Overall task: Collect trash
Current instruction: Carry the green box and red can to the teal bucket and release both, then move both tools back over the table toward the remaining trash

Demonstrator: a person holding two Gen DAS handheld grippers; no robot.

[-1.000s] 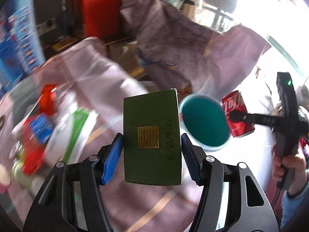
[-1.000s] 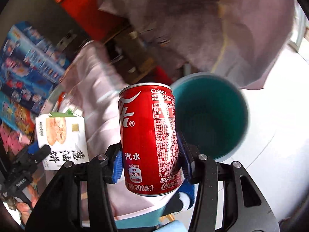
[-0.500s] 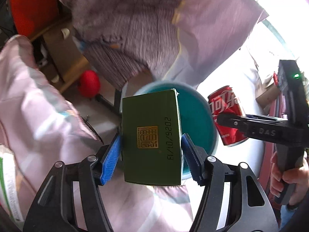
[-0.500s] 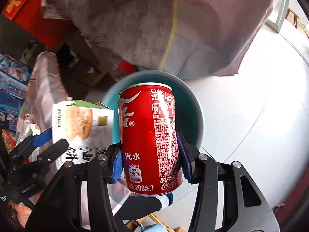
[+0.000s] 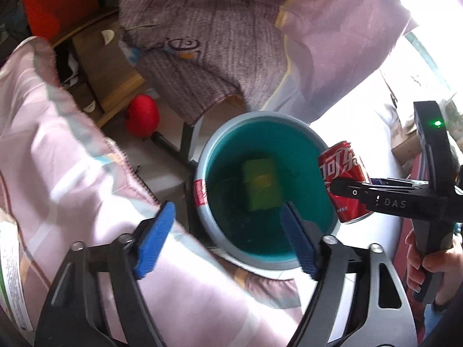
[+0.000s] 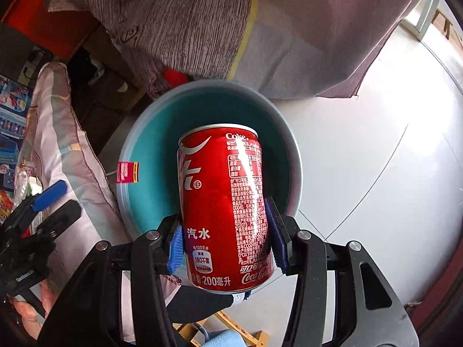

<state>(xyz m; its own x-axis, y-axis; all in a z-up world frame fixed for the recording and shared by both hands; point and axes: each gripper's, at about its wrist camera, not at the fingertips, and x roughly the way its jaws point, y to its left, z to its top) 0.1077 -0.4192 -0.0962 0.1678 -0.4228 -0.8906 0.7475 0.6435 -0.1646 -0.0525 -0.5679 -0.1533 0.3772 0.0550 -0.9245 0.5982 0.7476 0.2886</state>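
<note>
A teal bin (image 5: 289, 248) with a grey rim stands on the floor below both grippers. Inside it lies a green carton (image 5: 262, 186), blurred, clear of any finger. My left gripper (image 5: 228, 237) hangs above the bin's near rim, its jaws opening with nothing between the blue pads. A red cola can (image 6: 225, 202) is upright in my right gripper (image 6: 227, 235), which is shut on the can's lower half over the bin (image 6: 139, 202). The left wrist view also shows that can (image 5: 343, 182) at the bin's right rim. The left gripper (image 6: 52, 199) shows at the right wrist view's left edge.
A pink patterned cloth (image 5: 72, 173) drapes to the left of the bin. A grey and lilac blanket (image 5: 217, 37) hangs behind it. A red ball (image 5: 143, 115) lies on the floor near wooden boxes. White floor (image 6: 376, 173) spreads to the right. A hand (image 5: 425, 263) holds the right gripper's handle.
The left gripper swung from the cluttered cloth over the bin, opened, and the green carton dropped from it into the bin. The right gripper brought the can over the bin.
</note>
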